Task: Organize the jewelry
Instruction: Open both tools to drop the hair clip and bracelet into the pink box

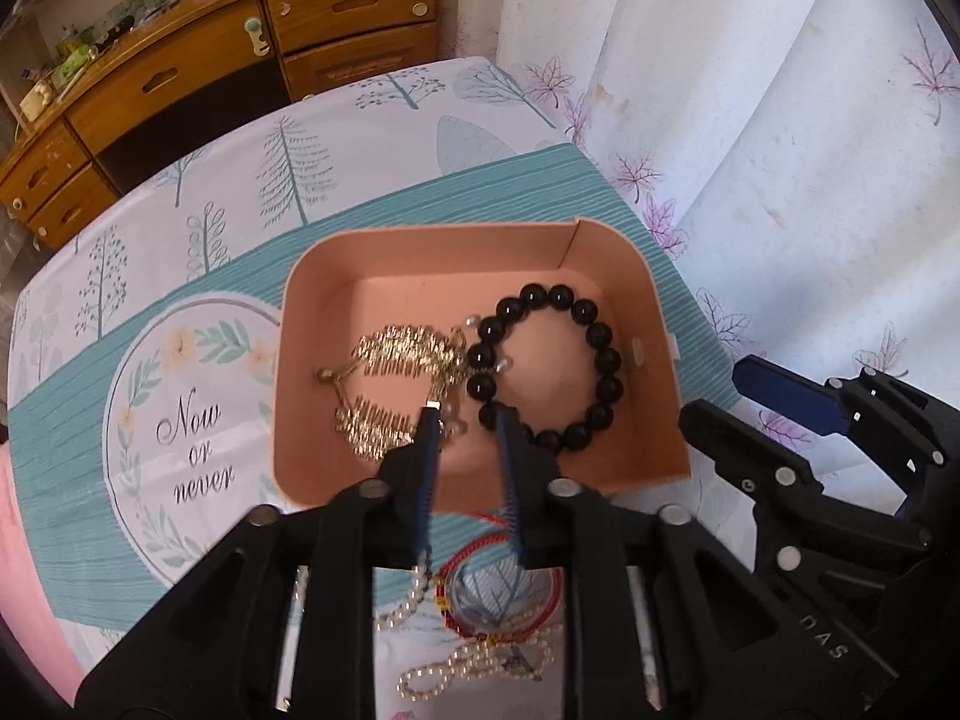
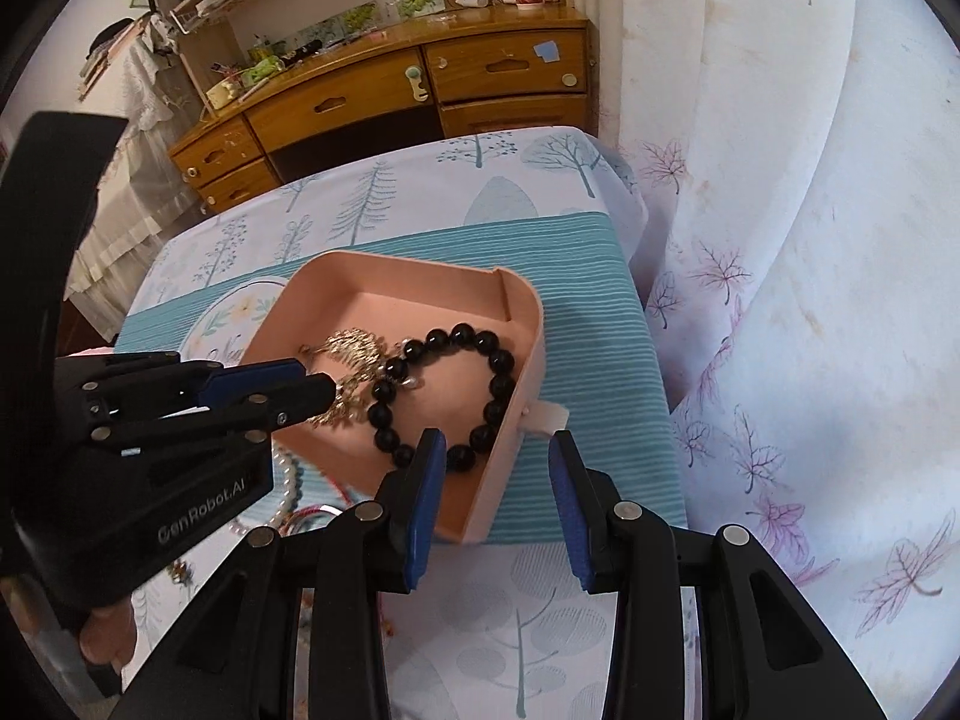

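Note:
A pink open box (image 1: 420, 252) sits on the tablecloth and holds a black bead bracelet (image 1: 600, 324) and a gold fringed necklace (image 1: 396, 348). My left gripper (image 1: 467, 417) points down into the box near its front wall, open by a narrow gap, with its tips between the gold piece and the black beads. A pearl necklace (image 1: 432, 672) and a red string bracelet (image 1: 474, 522) lie on the cloth in front of the box. My right gripper (image 2: 498, 441) is open and straddles the box's right wall (image 2: 516, 420), one finger over the black bracelet (image 2: 498, 360), pads apart from the wall.
A tree-print tablecloth with a teal band (image 1: 198, 420) covers the small table. A wooden dresser (image 2: 420, 90) stands behind it. A leaf-print curtain (image 2: 780, 240) hangs along the table's right edge. A person's hand (image 2: 108, 636) holds the left gripper.

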Motion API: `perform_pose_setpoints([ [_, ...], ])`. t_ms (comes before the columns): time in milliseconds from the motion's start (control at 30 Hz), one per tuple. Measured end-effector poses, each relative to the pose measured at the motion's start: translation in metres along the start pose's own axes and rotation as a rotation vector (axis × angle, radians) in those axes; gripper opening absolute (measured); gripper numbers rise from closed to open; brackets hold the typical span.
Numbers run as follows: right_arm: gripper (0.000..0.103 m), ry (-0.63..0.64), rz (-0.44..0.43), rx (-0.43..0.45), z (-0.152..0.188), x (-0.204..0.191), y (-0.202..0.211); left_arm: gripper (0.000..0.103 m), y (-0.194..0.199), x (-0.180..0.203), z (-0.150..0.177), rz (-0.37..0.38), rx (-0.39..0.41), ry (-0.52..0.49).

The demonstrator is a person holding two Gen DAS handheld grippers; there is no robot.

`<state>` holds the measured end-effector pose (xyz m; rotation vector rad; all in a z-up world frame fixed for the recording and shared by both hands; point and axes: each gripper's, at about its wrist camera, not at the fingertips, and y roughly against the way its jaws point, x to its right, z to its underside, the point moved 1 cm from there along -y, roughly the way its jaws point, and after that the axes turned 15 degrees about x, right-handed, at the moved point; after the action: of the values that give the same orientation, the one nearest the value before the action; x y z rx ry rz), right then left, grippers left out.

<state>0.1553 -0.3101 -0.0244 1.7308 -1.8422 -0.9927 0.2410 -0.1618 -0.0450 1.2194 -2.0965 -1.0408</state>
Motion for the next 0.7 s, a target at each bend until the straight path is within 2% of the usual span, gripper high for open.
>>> perform_pose_setpoints([
  [33,0.036,0.000,-0.010,0.001,0.002,-0.001,0.003,0.036,0.003,-0.001,0.002,0.007,-0.003,0.008],
  [67,0.036,-0.001,-0.020,0.001,0.002,-0.001,0.005,0.049,0.006,-0.002,0.004,0.018,-0.003,0.017],
  [100,0.036,-0.005,-0.033,0.000,0.004,-0.001,0.008,0.057,0.010,-0.002,0.007,0.028,0.003,0.024],
  [267,0.036,0.002,-0.067,-0.011,0.015,-0.006,0.023,0.057,0.034,0.001,0.020,0.039,0.017,0.014],
  [367,0.036,-0.015,-0.116,-0.023,0.024,-0.009,0.033,0.059,0.049,0.004,0.030,0.034,0.035,0.012],
  [433,0.036,-0.039,-0.151,-0.032,0.031,-0.010,0.038,0.061,0.059,0.004,0.037,0.025,0.050,0.012],
  [600,0.036,-0.020,-0.155,-0.031,0.049,-0.016,0.055,0.080,0.084,0.001,0.058,0.025,0.099,0.035],
  [700,0.036,0.017,-0.157,-0.020,0.063,-0.024,0.068,0.081,0.098,0.003,0.071,0.017,0.130,0.030],
])
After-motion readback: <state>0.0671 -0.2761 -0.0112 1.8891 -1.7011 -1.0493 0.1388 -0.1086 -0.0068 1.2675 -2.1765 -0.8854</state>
